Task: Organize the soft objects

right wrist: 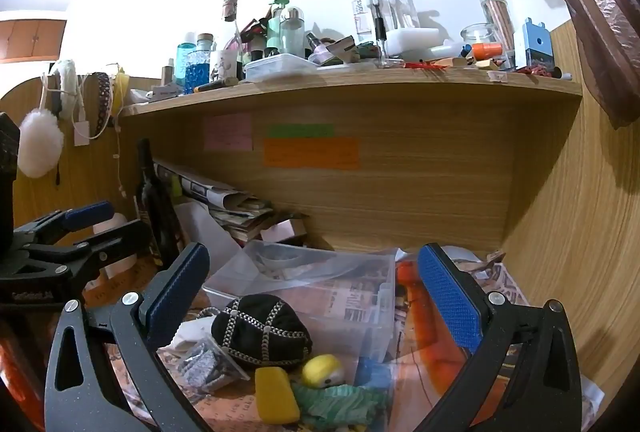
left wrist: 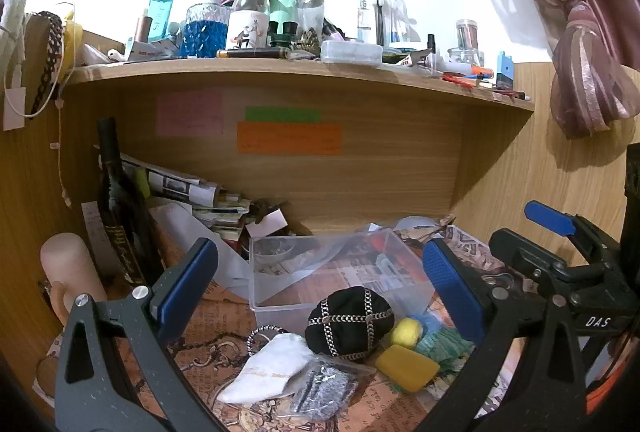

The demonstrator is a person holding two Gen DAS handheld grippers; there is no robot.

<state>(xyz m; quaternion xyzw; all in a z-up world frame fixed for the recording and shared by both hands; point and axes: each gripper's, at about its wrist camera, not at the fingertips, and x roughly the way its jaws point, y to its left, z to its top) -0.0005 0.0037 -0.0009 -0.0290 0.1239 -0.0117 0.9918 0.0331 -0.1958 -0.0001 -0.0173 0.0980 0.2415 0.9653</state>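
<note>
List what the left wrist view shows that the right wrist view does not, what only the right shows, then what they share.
Only the left wrist view: a white folded sock lying fully in sight and a pale cream cylindrical candle. Only the right wrist view: a fluffy white pompom hanging at the left wall. Both share the black chain-trimmed cap, the rectangular yellow sponge, the clear plastic box and the orange paper note. Both tools, left and right, are open.

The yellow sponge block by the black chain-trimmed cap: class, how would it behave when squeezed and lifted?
The yellow sponge block looks porous, so probably light and compressible. Its flat faces suggest it won't roll. It lies beside the black cap.
</note>
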